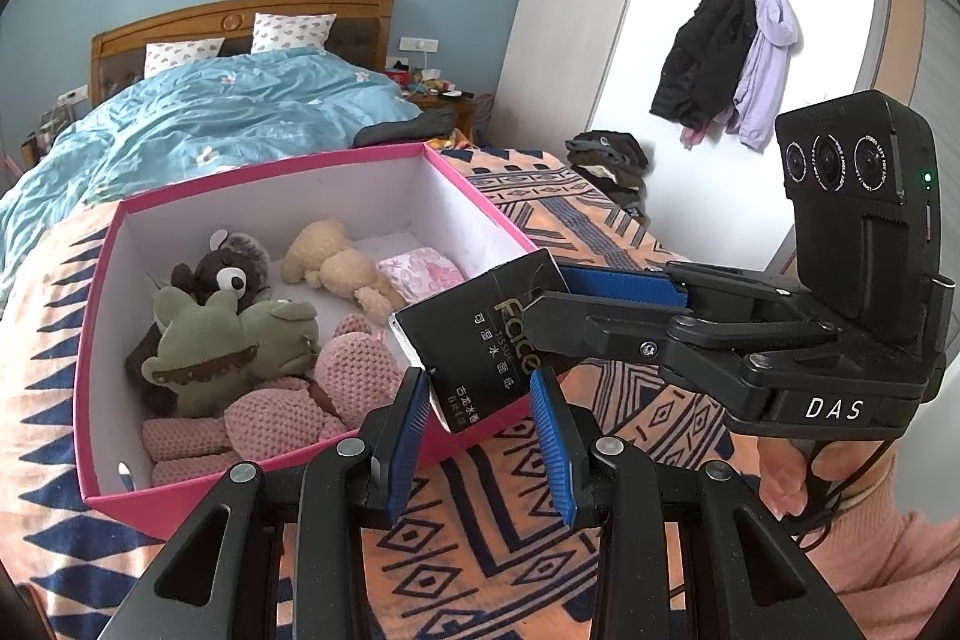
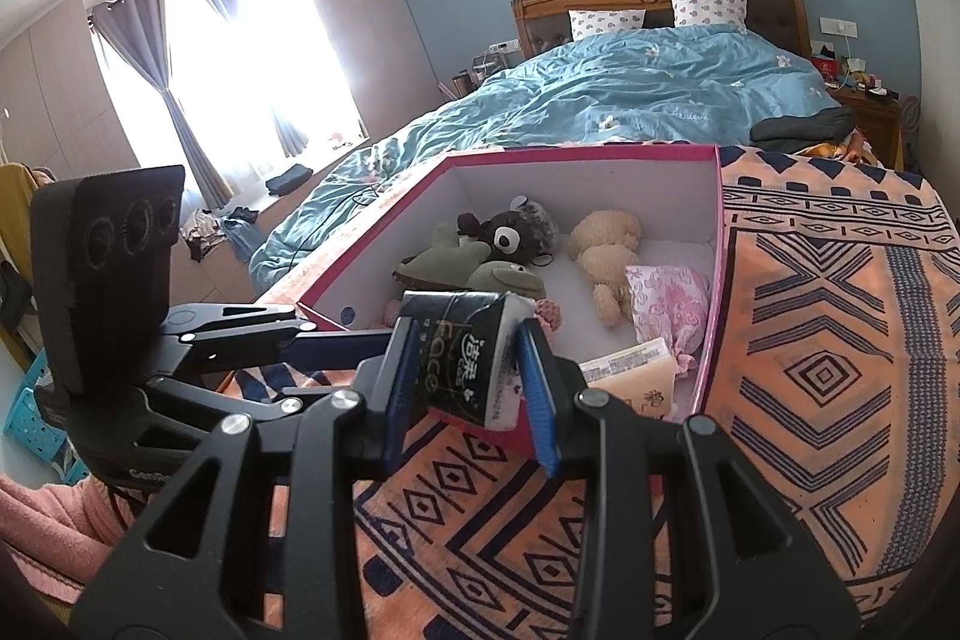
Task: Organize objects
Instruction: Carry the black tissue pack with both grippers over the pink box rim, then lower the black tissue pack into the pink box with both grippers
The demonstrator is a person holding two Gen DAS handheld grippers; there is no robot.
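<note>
A black tissue pack [image 1: 480, 340] hangs over the near right corner of the pink box [image 1: 270, 169], and both grippers grip it. My left gripper [image 1: 477, 379] is shut on its lower end. My right gripper [image 1: 543, 295] comes in from the right and is shut on its upper edge. In the right wrist view the tissue pack [image 2: 462, 358] sits between my right gripper's [image 2: 465, 334] blue pads, with my left gripper [image 2: 372, 337] reaching it from the left. The pink box [image 2: 600, 148] holds a brown bear [image 1: 228, 274], green plush [image 1: 228, 346], pink knit plush [image 1: 336, 388], beige bear [image 1: 336, 262] and floral pouch [image 1: 420, 274].
The box stands on an orange patterned blanket [image 2: 810, 370] at the foot of a bed with a blue duvet [image 2: 630, 100]. A beige packet [image 2: 630, 370] leans in the box's near corner. Jackets [image 1: 726, 58] hang on the wall at right. A hand in a pink sleeve [image 1: 888, 550] holds the right gripper.
</note>
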